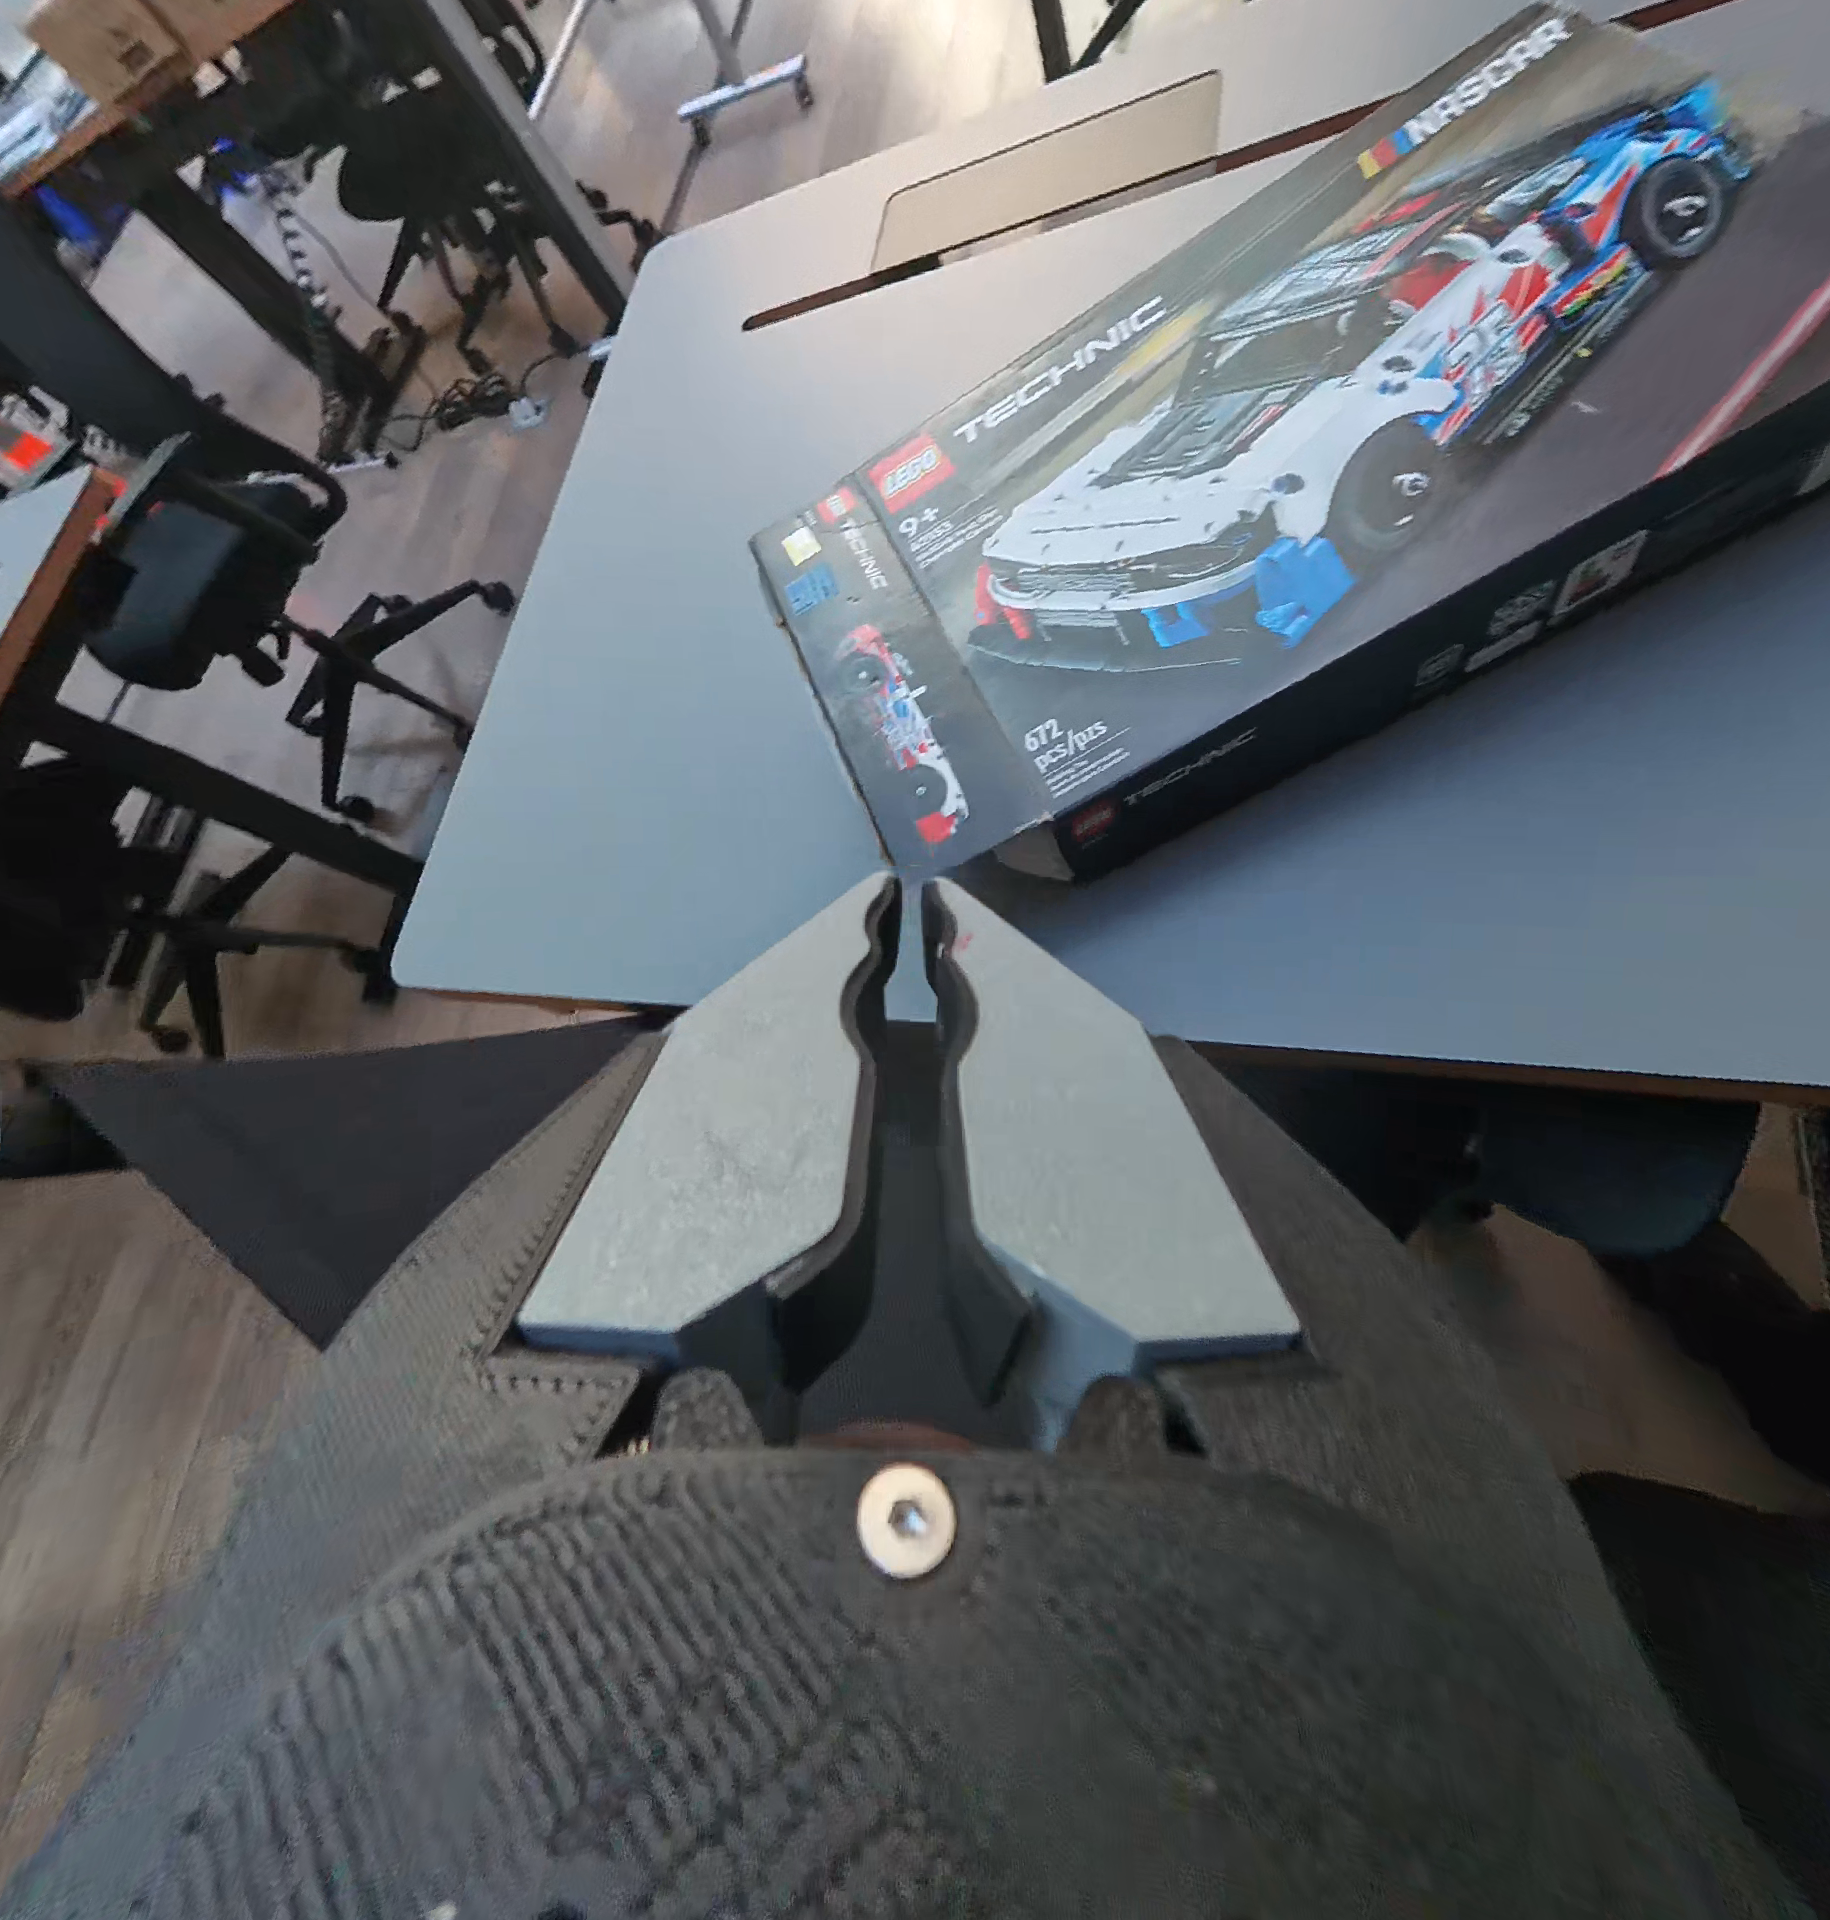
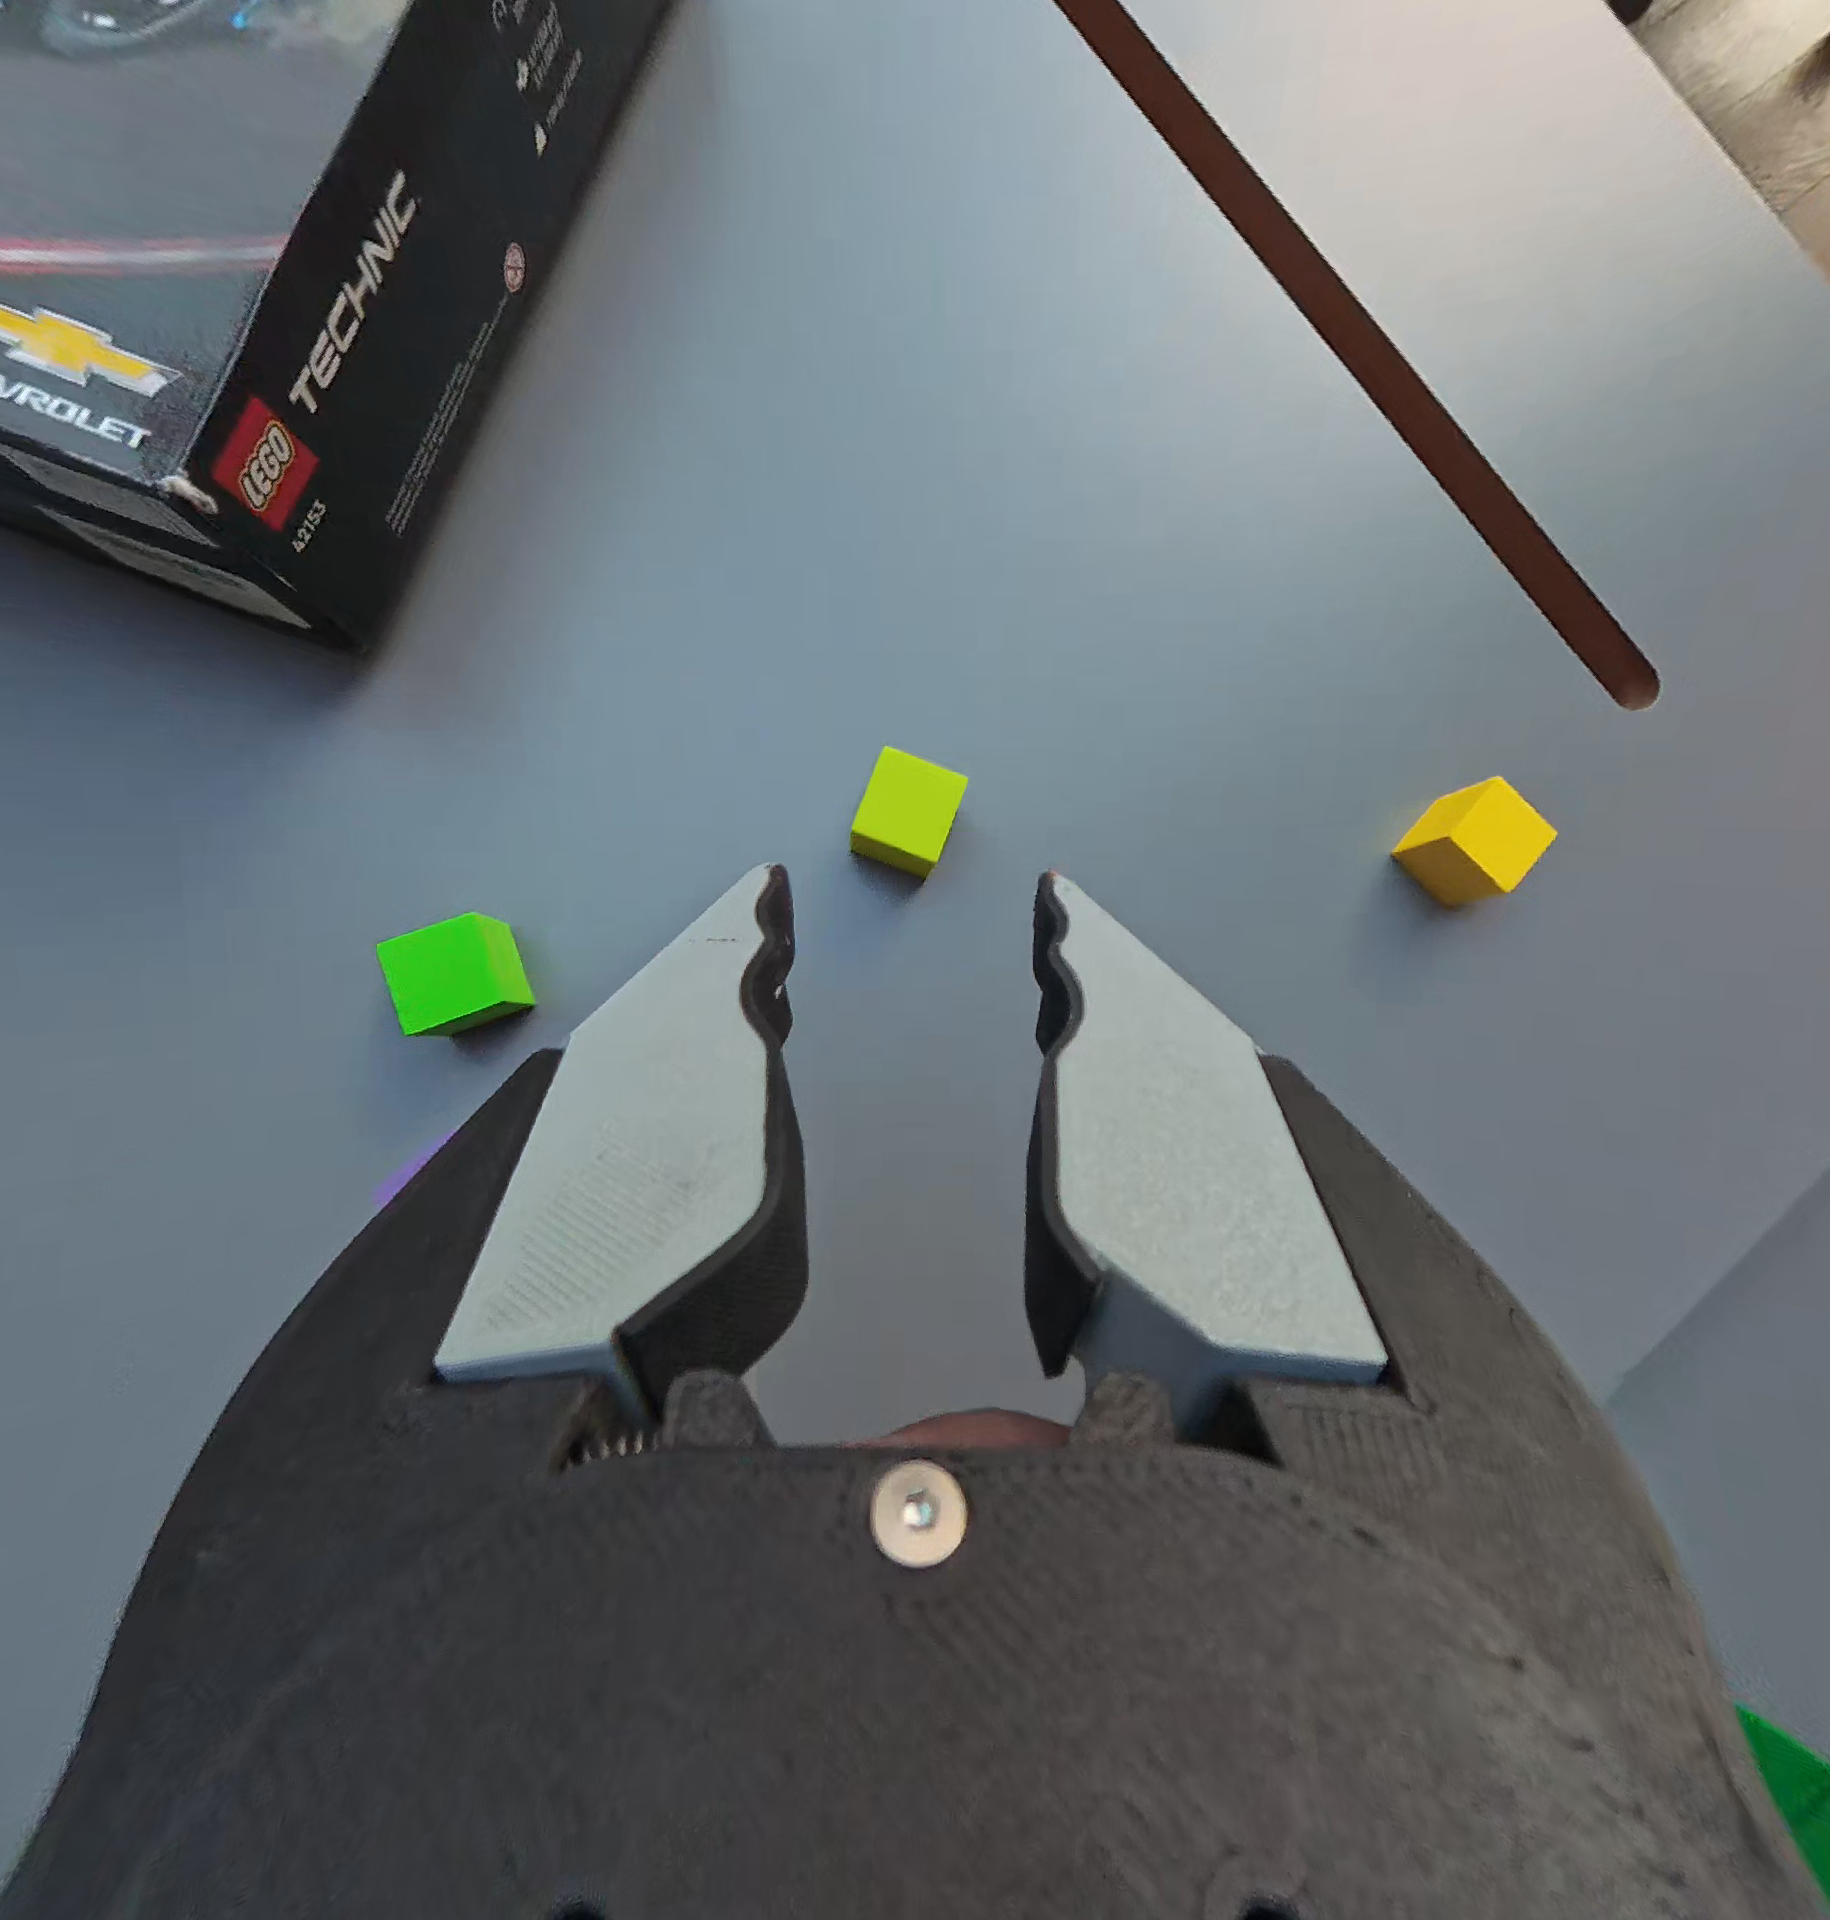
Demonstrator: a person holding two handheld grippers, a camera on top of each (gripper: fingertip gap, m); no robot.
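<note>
While the grey-blue surface (image 1: 630,623) fills both views, the biggest thing on it is a flat, dark cardboard box (image 1: 1358,468) with a racing car printed on it, lying lid-up near your left side. Its end flap (image 1: 890,707) stands swung out toward you. Your left tool (image 1: 908,894) is closed to a sliver right at the flap's lower corner and appears to pinch the card there. The flap is thin, stiff card that creases easily. It looks best held at that free corner or along its outer edge, not near the fold. A long dark slot (image 2: 1358,343) cuts across the surface on your right. Your right tool (image 2: 911,883) hangs over bare surface, jaws spread wide and holding nothing. A lime cube (image 2: 906,810) sits just beyond the tips and in line with the gap between them. A green cube (image 2: 454,971) lies just beside the left finger, and a yellow cube (image 2: 1472,842) sits well apart on the right. All three cubes look light, hard and smooth-faced, so flat opposite faces would take the pads most squarely.
</note>
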